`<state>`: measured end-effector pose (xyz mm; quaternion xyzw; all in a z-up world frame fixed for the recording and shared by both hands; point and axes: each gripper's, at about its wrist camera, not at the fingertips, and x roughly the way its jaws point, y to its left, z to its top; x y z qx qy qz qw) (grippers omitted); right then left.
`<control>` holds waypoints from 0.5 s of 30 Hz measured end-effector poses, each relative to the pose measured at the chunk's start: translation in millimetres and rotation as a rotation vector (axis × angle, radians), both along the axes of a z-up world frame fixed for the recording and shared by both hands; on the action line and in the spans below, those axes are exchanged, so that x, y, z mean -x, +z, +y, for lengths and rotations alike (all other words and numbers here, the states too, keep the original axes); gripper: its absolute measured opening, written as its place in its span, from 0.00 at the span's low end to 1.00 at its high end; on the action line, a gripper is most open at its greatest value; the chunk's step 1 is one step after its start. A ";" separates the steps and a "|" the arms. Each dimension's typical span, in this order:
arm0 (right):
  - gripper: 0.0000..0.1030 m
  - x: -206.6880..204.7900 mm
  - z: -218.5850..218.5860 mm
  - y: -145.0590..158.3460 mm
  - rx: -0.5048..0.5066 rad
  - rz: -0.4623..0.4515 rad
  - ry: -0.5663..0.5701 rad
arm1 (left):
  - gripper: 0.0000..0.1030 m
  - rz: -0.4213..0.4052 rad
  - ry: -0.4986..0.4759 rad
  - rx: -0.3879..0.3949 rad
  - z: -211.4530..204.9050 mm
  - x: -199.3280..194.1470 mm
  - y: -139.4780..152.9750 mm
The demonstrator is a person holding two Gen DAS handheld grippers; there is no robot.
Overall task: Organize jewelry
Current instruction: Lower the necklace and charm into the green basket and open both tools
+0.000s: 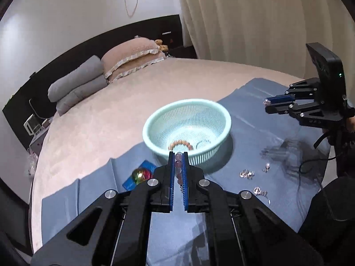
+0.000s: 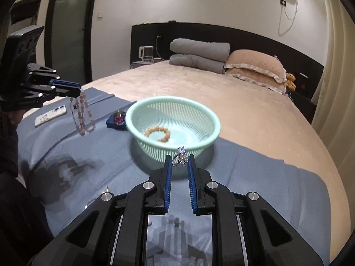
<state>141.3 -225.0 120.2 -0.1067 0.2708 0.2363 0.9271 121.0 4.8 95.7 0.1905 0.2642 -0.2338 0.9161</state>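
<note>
Dim indoor light, fisheye-bent edges, slight blur

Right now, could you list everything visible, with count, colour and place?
basket: 1, mint green, on cloth
orange bracelet: 1, inside basket
pink bead strand: 1, hanging from left gripper
ring: 1, silver, in right gripper
loose jewelry: several silver pieces, on cloth
ball: 1, multicoloured, on blue box
cloth: 1, blue, on bed
pillows: 2, beige
blankets: 2, grey, folded
left gripper: shut on strand
right gripper: shut on ring
</note>
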 end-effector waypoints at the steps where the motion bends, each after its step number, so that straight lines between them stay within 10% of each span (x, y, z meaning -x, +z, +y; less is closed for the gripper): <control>1: 0.13 -7.3 1.7 3.5 -0.022 -0.002 0.003 | 0.06 -0.010 -0.017 0.016 -1.1 -5.6 8.1; 15: 0.13 -97.1 34.2 -22.6 -0.085 0.115 -0.042 | 0.06 0.079 -0.068 0.008 -56.4 -103.6 3.3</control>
